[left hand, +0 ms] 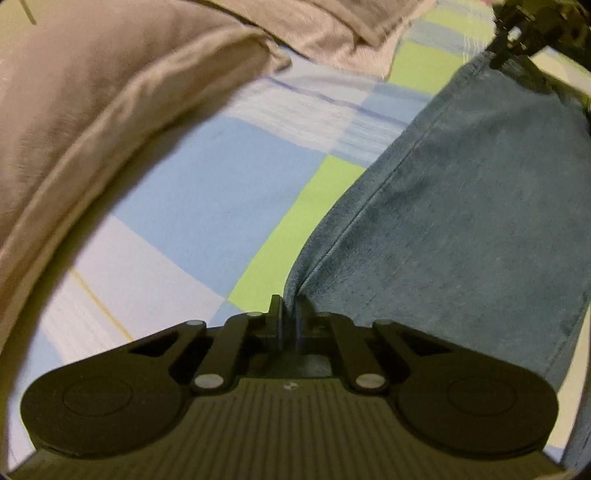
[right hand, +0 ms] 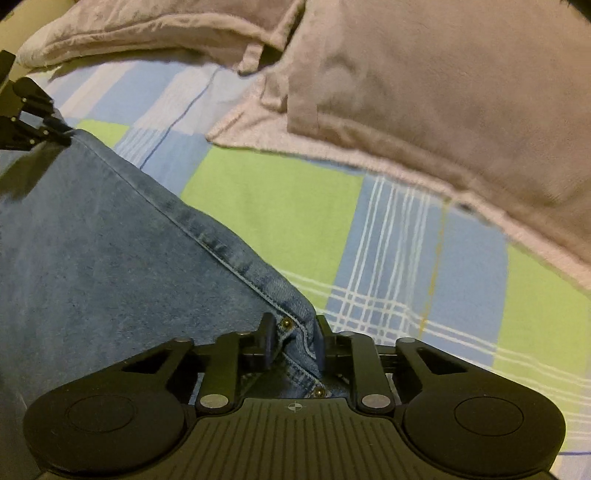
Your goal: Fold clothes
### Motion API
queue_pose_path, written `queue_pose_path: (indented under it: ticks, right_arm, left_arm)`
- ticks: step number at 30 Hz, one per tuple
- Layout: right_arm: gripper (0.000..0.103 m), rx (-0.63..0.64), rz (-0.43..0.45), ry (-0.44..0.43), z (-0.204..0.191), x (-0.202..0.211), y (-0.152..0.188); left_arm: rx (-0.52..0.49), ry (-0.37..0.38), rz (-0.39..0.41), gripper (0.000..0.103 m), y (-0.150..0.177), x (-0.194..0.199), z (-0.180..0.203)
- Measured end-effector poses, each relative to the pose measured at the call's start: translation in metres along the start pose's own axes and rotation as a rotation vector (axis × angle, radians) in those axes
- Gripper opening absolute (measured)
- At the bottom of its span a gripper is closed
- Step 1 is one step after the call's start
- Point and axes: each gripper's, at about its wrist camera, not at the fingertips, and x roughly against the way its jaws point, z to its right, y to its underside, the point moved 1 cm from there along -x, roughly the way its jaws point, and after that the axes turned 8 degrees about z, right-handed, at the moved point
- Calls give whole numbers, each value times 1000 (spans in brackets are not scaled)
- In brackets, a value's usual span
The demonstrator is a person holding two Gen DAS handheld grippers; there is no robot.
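Blue denim jeans (left hand: 461, 221) lie spread on a checked bedsheet (left hand: 184, 206). My left gripper (left hand: 290, 314) is shut on the folded side edge of the jeans, with a thin fold of denim pinched between the pads. In the right wrist view, my right gripper (right hand: 293, 332) is shut on a thick seamed corner of the jeans (right hand: 92, 258) that has brass rivets. Each gripper also shows in the other's view at the far end of the denim: the right gripper (left hand: 517, 40) at the upper right, the left gripper (right hand: 40, 125) at the left edge.
A beige pillow (left hand: 92, 92) lies to the left of the left gripper, and a second one (left hand: 332, 26) lies farther back. In the right wrist view a pillow (right hand: 443, 110) fills the upper right over the blue, green and white sheet (right hand: 277, 206).
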Motion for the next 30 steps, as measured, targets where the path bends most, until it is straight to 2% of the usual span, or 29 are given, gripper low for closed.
queue_pose_path:
  ticks: [3,6,10,13,16,19,20,21,22,23,25,28,30]
  right_arm:
    - [18,39,78,85,-21,32,2]
    - [18,71,176,172,-52,80,7]
    - [18,103,265,264,-116,152,35]
    - [18,102,279,322,-174,205,71]
    - [19,48,132,361,-227,218,122]
    - [20,-10,-125,430,-267,203,175]
    - [27,-29,-198,458,-277,197,191]
    - [33,-76,-221,474,-283,197,201]
    - [45,-149,-214,485,-286,200,209]
    - [52,-235,-193,487,-287,205,214]
    - [52,-493,-93,450,-276,219,220]
    - [52,-924,104,347,-246,235,231]
    - [52,-1126,218,291,-230,236,241]
  left_arm:
    - [21,-56,60,3,4,38,14]
    - [83,-84,140,3,14,98,36]
    - [204,-75,232,4,46,194,83]
    - [367,-29,221,4,85,243,131]
    - [531,30,89,9,131,256,187]
    - [673,77,-57,16,167,254,229]
    - [700,96,-80,21,173,256,238]
    - [714,105,-75,26,174,259,242]
    - [727,115,-69,29,176,262,246]
    - [743,117,-63,34,177,264,248]
    - [793,61,-46,38,177,263,237]
    - [958,-73,-10,41,185,257,211]
    - [1069,-167,4,44,192,250,194]
